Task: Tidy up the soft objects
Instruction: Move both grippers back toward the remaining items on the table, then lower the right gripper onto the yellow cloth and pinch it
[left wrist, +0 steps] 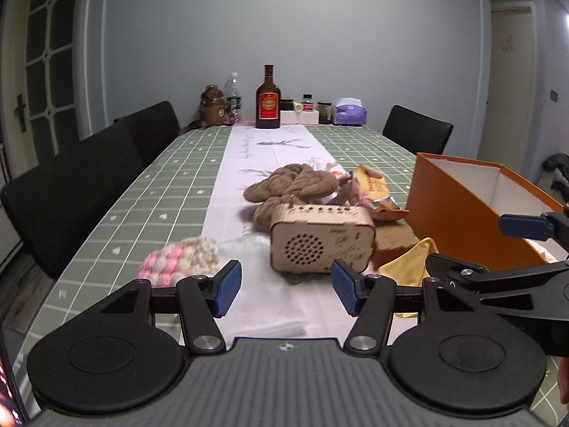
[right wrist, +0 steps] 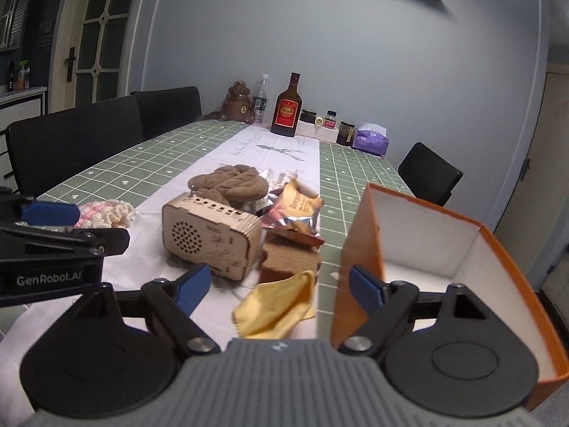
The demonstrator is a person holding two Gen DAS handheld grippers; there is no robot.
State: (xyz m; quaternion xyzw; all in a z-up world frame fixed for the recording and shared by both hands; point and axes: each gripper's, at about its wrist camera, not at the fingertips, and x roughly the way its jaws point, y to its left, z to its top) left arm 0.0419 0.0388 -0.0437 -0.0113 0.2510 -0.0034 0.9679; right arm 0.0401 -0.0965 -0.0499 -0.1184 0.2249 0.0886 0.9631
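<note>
Soft objects, unsorted: yellow cloth [right wrist: 277, 306] on the surface [right wrist: 106, 163] beside the empty orange box [right wrist: 355, 249]; my left tongs [left wrist: 282, 290] and right tongs [right wrist: 281, 286] both wide, empty; approach step, next I close on cloth.

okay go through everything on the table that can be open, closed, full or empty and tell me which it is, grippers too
orange box: open, nothing visible inside
left gripper: open, nothing held
right gripper: open, nothing held
snack packet: torn open
brown liquor bottle: upright, capped
water bottle: upright, capped
</note>
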